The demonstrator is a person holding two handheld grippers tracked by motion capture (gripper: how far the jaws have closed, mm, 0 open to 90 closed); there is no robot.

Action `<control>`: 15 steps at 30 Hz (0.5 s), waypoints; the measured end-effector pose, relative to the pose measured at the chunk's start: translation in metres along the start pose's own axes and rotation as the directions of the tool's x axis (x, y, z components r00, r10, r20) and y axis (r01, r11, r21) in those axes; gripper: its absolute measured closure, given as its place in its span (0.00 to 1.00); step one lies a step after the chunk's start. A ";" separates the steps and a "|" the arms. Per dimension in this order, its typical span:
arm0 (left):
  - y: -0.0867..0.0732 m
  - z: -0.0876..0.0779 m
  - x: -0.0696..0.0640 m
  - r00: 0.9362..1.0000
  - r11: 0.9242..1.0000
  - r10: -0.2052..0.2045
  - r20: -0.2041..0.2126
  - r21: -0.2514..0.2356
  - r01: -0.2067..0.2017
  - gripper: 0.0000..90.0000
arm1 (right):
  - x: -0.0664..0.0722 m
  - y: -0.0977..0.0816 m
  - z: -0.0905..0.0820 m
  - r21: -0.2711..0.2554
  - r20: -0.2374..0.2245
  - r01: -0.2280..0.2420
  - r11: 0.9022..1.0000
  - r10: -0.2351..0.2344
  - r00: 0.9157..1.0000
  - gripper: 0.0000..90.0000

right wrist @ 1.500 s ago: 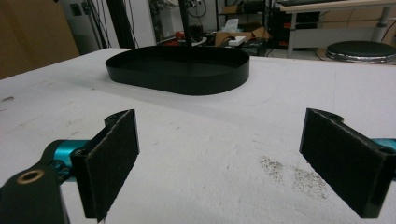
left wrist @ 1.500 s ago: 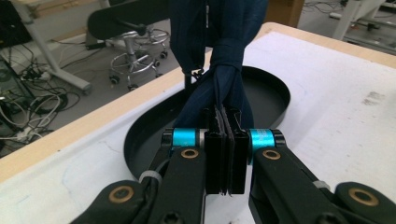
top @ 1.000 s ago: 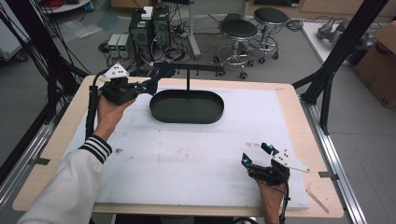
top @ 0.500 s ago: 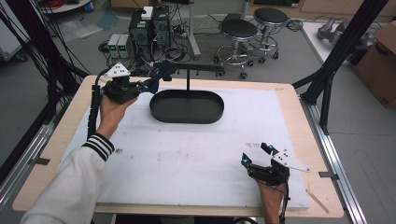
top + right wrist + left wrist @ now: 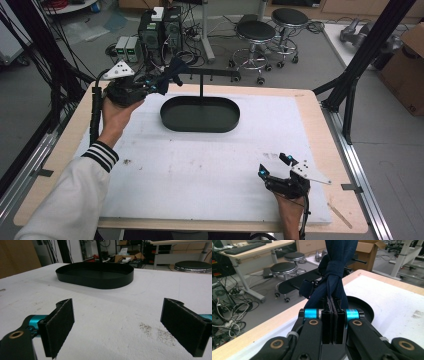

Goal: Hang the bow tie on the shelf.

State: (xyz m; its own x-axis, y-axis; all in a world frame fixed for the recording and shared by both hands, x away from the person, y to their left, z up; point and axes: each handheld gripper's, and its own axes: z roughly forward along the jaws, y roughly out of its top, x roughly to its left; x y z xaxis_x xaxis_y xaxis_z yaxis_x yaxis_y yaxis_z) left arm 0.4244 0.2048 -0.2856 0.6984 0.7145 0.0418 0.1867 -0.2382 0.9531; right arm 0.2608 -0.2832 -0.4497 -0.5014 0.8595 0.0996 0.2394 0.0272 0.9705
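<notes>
Your left gripper [image 5: 333, 305] is clamped on the navy cloth [image 5: 337, 270] at 10 o'clock; your right gripper [image 5: 117, 322] sits wide open at 5.

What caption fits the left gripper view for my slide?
Left tool shut on a dark blue cloth strap, held near the stand's crossbar above the black oval tray.

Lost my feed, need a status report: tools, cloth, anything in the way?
Left tool shut on dark blue cloth, by stand's bar. Right tool open, idle. Nothing in the way.
</notes>
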 end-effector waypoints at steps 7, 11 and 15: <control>0.004 -0.008 -0.003 1.000 1.000 0.005 0.003 -0.004 -0.005 0.98 | 0.000 0.000 0.000 0.000 0.000 0.002 1.000 -0.002 1.000 0.12; 0.005 -0.011 -0.005 1.000 1.000 0.008 0.002 -0.004 -0.008 0.98 | 0.001 0.000 -0.001 -0.001 0.003 -0.001 1.000 0.001 1.000 0.12; 0.006 -0.013 -0.005 1.000 1.000 0.010 -0.003 0.006 -0.010 0.98 | 0.000 0.000 -0.001 -0.005 0.003 0.004 1.000 -0.004 1.000 0.12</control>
State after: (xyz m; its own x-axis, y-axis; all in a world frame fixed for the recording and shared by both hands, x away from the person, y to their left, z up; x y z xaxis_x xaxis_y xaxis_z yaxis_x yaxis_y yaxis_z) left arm 0.4133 0.2082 -0.2765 0.6978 0.7144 0.0520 0.1844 -0.2492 0.9507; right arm 0.2603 -0.2833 -0.4497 -0.4999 0.8609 0.0947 0.2327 0.0282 0.9721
